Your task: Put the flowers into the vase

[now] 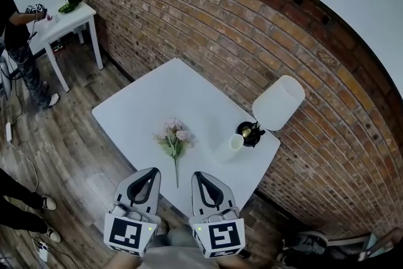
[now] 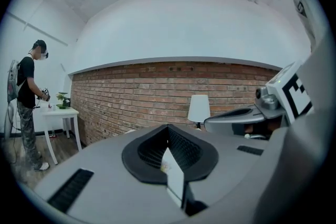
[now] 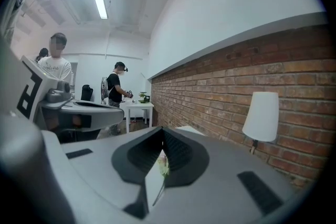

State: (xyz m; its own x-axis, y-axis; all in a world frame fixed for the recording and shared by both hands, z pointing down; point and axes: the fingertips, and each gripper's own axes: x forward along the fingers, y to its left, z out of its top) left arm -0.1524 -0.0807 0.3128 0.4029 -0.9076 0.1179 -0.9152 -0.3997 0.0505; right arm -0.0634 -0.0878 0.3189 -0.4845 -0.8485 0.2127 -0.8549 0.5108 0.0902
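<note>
Standing at the far left, a person (image 1: pixel 16 34) works at a small white table (image 1: pixel 68 21), well apart from the job here. That person is small in the head view, and what sits on that table is too tiny to name.

Next comes the left gripper (image 1: pixel 153 171), low at the near edge of the big white table (image 1: pixel 157 88). Its jaws are pressed together with nothing in them. It waits in front of the flowers, probably so it can reach out for them.

The flowers (image 1: pixel 174 137) lie flat in the middle of the table. Their pink heads point away and the thin stem points back between the two grippers. That looks handy, since the stem is the easy part to pinch.

The right gripper (image 1: pixel 196 175) sits just beside the left one, jaws closed tight and empty too. Both must open before they can grab.

Further right, the white vase (image 1: pixel 231 148) stands near the flowers with its mouth up, ready for a stem. Its inside cannot be seen.

Just behind it is a lamp (image 1: pixel 278 103). Its dark foot is hard to make out. The hands that hold the grippers are cut off at the bottom.
</note>
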